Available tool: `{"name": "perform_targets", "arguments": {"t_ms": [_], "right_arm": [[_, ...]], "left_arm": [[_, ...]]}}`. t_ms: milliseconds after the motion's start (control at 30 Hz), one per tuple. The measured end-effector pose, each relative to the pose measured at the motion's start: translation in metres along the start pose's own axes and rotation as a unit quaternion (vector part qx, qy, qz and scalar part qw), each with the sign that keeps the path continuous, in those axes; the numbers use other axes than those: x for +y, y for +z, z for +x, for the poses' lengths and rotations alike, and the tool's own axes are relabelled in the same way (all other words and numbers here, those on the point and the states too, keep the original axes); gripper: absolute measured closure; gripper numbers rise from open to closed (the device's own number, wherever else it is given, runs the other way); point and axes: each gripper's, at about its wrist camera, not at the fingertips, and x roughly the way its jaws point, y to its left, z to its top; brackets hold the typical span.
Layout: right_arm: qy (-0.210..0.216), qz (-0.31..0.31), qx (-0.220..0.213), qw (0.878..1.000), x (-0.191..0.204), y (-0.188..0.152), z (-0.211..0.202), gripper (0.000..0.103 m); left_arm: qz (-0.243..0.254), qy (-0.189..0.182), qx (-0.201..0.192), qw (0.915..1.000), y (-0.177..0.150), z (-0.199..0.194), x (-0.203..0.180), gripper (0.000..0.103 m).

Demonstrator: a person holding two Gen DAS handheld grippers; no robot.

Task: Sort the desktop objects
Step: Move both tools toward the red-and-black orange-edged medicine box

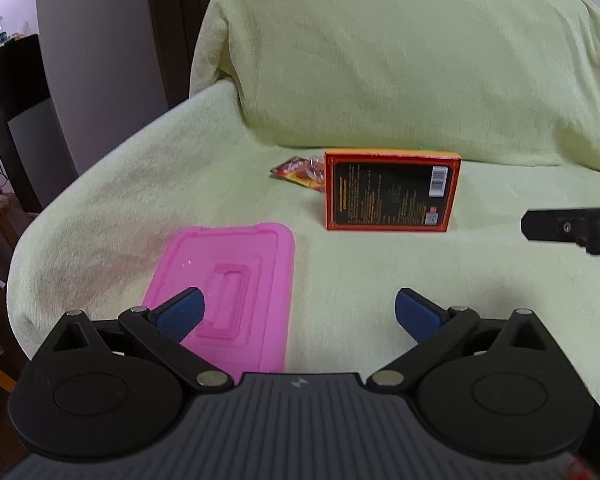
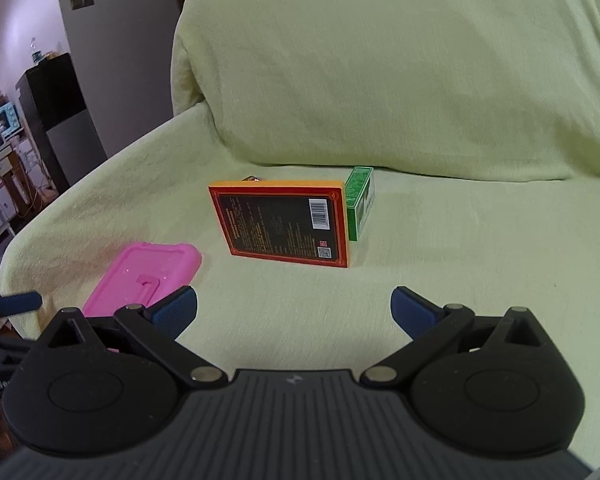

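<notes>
**A:** What's your left gripper [image 1: 298, 312] doing?

**Me:** In the left wrist view its fingers are spread wide and hold nothing. Taking the orange-edged box [image 1: 392, 192] as my landmark: it stands on its long edge on the green sofa cover [image 1: 380, 80], barcode side facing me. The pink lid [image 1: 226, 292] lies flat, nearer me and to the box's left, partly under my left finger. A red snack packet [image 1: 300, 170] lies just behind the box's left end. My right gripper's tip [image 1: 572, 230] shows to the box's right.

**A:** And the right wrist view?

**Me:** My right gripper [image 2: 294, 312] is also wide apart, empty. Here a green box [image 2: 360, 204] stands touching the landmark box's right end; the packet barely peeks over its top.

**A:** How will they handle?

**Me:** My guess: both boxes are light, stiff card, best pinched across the thin sides. The lid looks rigid and slick, so I'd take its rim or raised centre handle. The packet is soft and crinkly.

**A:** Count?

**Me:** Two boxes, one lid, one packet.
</notes>
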Motion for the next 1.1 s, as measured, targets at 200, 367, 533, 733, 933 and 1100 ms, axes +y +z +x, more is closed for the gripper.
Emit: {"name": "perform_targets", "arguments": {"t_ms": [200, 367, 533, 733, 933, 1100], "right_arm": [[-0.001, -0.011, -0.012, 1.000, -0.002, 0.009, 0.001, 0.001], [-0.003, -0.032, -0.023, 0.999, -0.002, 0.009, 0.008, 0.001], [0.002, -0.019, -0.009, 1.000, -0.005, 0.013, 0.021, 0.001], [0.000, -0.019, 0.000, 1.000, -0.006, 0.017, 0.036, 0.001], [0.001, -0.022, 0.009, 1.000, -0.011, 0.019, 0.055, 0.001], [0.002, -0.050, -0.004, 0.999, -0.016, 0.025, 0.072, 0.001]], "left_arm": [[0.004, -0.011, -0.019, 0.9998, 0.002, 0.003, -0.001, 0.001], [0.018, -0.023, -0.022, 0.9993, 0.008, 0.009, -0.002, 0.001], [0.020, -0.020, -0.013, 0.9995, 0.009, 0.014, 0.001, 0.001], [0.020, -0.011, 0.004, 0.9997, 0.012, 0.025, 0.006, 0.001], [0.023, 0.000, 0.025, 0.9994, 0.010, 0.039, 0.007, 0.001], [0.027, -0.007, 0.044, 0.9987, 0.007, 0.049, 0.007, 0.001]]}}
